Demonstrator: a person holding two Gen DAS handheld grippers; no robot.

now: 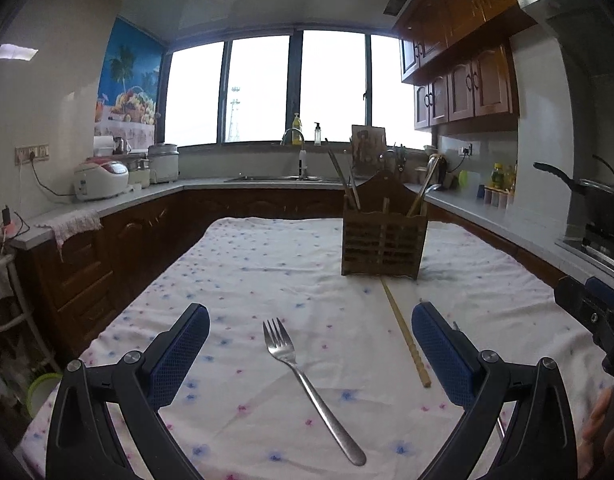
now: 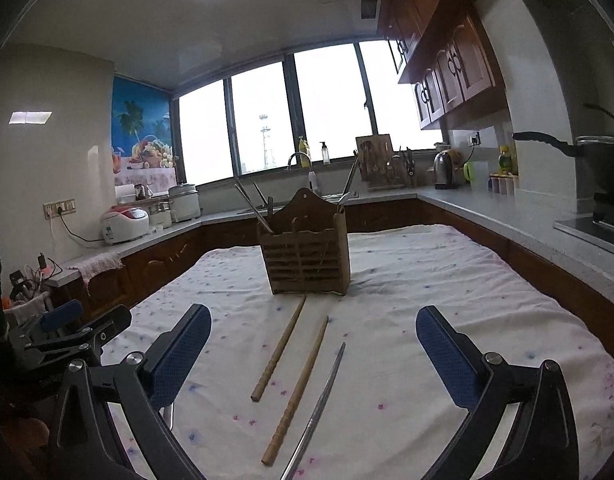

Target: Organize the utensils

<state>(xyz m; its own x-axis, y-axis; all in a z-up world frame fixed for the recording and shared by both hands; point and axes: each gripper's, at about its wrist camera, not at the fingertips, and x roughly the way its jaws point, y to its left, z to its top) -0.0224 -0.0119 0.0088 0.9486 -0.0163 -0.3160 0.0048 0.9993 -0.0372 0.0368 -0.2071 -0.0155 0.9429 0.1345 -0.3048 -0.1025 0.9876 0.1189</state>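
Note:
A steel fork (image 1: 307, 384) lies on the flowered tablecloth (image 1: 247, 272), tines pointing away, between the blue pads of my open, empty left gripper (image 1: 311, 320). A wooden chopstick (image 1: 405, 332) lies to its right. A wooden utensil holder (image 1: 383, 236) stands further back with several utensils in it. In the right wrist view my right gripper (image 2: 313, 320) is open and empty above two wooden chopsticks (image 2: 279, 348) (image 2: 297, 392) and a metal chopstick (image 2: 321, 404). The holder (image 2: 307, 260) stands beyond them.
Kitchen counters (image 1: 107, 204) run around the table on three sides, with rice cookers (image 1: 101, 178), a sink (image 1: 279, 178) and a stove with a pan (image 1: 603, 196). The left gripper (image 2: 67, 332) shows at the left edge of the right wrist view.

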